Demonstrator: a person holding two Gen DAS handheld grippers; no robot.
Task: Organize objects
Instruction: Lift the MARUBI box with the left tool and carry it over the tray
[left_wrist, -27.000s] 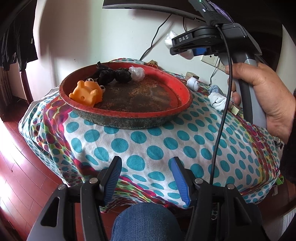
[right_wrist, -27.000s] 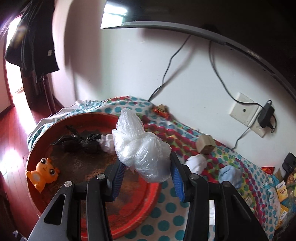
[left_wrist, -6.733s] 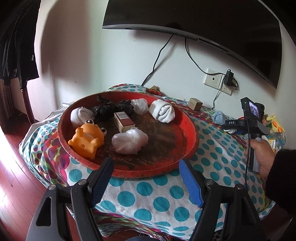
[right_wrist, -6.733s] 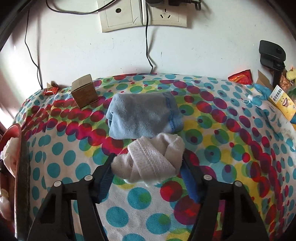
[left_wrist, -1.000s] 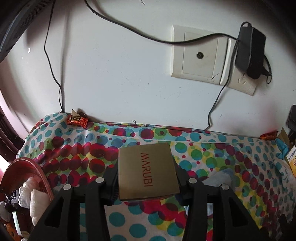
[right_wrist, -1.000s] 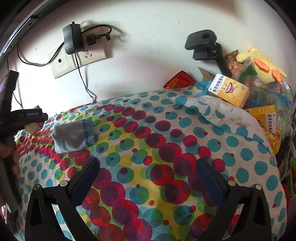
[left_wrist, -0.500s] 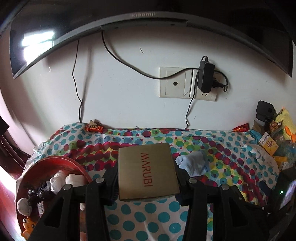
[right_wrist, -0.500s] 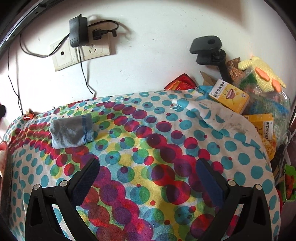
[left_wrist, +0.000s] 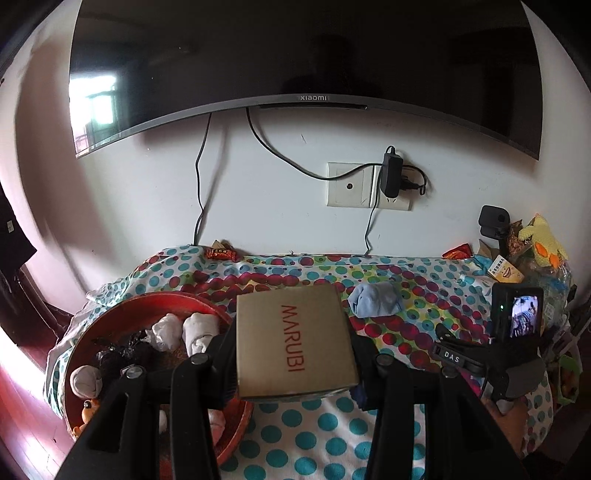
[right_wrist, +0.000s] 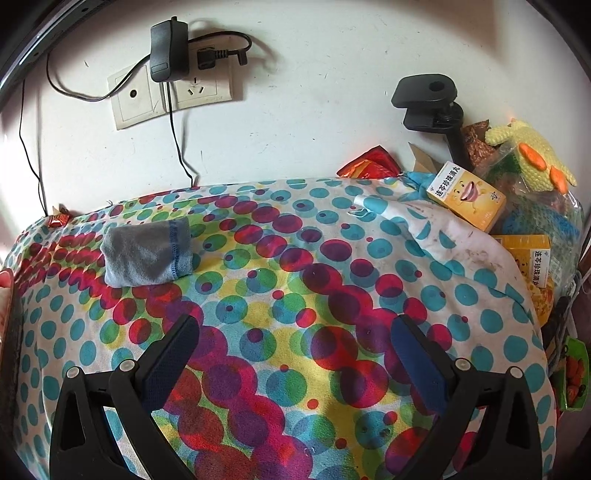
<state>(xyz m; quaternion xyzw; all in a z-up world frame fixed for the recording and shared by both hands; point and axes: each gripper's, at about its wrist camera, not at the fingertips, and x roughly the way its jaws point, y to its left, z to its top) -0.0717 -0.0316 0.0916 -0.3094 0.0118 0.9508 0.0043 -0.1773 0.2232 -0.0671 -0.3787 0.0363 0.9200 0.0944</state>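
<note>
Cardboard box (left_wrist: 295, 341) marked MARUBI clamped between left gripper (left_wrist: 293, 354) fingers, held above polka-dot cloth (right_wrist: 295, 295), just right of red tray (left_wrist: 110, 325). Tray already loaded: white rolled cloths (left_wrist: 199, 328), black bundle, orange toy at near rim. Judged mostly done; left: box into tray, then blue folded cloth (right_wrist: 147, 254) lying alone on tabletop. Right gripper (right_wrist: 295, 354) spread wide, empty, hovering over cloth. Clutter at right edge: yellow medicine boxes (right_wrist: 465, 195), knitted duck, phone clamp. Path to tray unobstructed.
</note>
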